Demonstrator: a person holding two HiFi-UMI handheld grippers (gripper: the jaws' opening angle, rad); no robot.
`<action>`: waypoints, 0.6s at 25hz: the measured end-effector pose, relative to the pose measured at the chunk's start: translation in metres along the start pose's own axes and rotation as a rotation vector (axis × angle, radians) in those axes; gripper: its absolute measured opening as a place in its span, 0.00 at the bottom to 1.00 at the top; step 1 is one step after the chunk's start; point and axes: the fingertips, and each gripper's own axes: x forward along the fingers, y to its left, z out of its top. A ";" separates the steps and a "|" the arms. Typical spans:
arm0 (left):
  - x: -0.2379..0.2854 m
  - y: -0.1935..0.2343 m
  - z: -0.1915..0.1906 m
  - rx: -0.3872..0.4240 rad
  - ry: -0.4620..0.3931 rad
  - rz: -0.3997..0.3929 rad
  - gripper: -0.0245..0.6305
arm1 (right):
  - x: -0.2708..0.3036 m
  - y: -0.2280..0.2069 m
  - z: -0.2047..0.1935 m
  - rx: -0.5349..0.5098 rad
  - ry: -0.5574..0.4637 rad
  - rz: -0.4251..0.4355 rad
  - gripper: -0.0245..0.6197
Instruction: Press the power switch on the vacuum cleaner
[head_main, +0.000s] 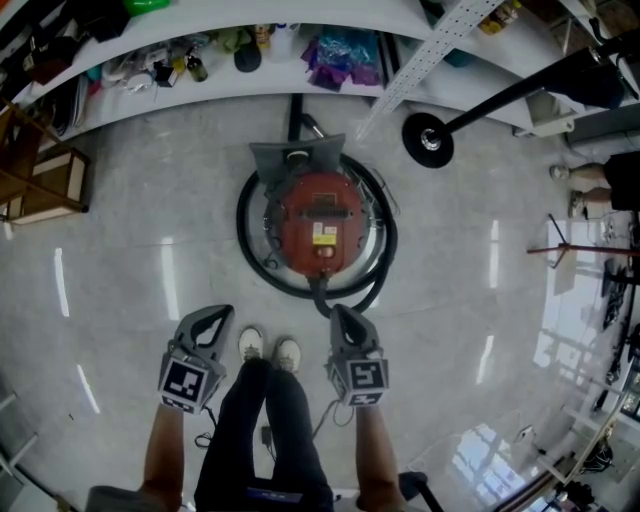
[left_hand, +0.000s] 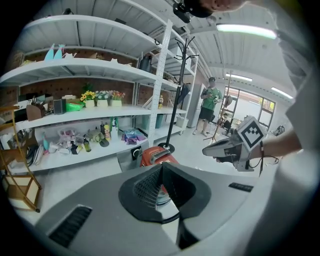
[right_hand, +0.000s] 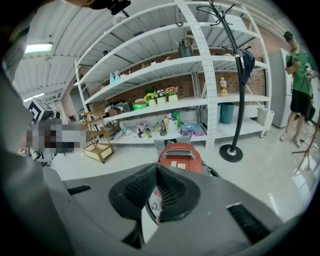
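A round red vacuum cleaner (head_main: 320, 222) stands on the floor in front of me, with its black hose (head_main: 245, 232) coiled around it and a grey handle on top. I cannot make out its power switch. My left gripper (head_main: 218, 313) hangs shut to the near left of the vacuum, well short of it. My right gripper (head_main: 340, 310) is shut too, its tip close to the hose's near loop. The left gripper view looks over shut jaws at the vacuum (left_hand: 156, 156), and the right gripper view does the same (right_hand: 181, 156). Neither gripper holds anything.
White shelving (head_main: 300, 75) with bottles and clutter runs behind the vacuum. A coat stand's black base (head_main: 428, 139) sits at the far right, a wooden chair (head_main: 45, 185) at the left. My shoes (head_main: 268, 347) stand between the grippers. A person in green (left_hand: 209, 107) stands far off.
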 end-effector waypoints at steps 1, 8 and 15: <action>0.000 0.000 0.000 -0.003 0.003 0.000 0.05 | 0.004 -0.001 -0.001 -0.009 0.007 -0.003 0.06; -0.003 0.002 0.001 -0.042 -0.013 0.010 0.05 | 0.034 -0.003 0.004 -0.029 0.022 -0.010 0.06; -0.006 -0.002 -0.003 -0.071 -0.008 0.012 0.05 | 0.060 -0.004 -0.006 -0.110 0.055 -0.006 0.06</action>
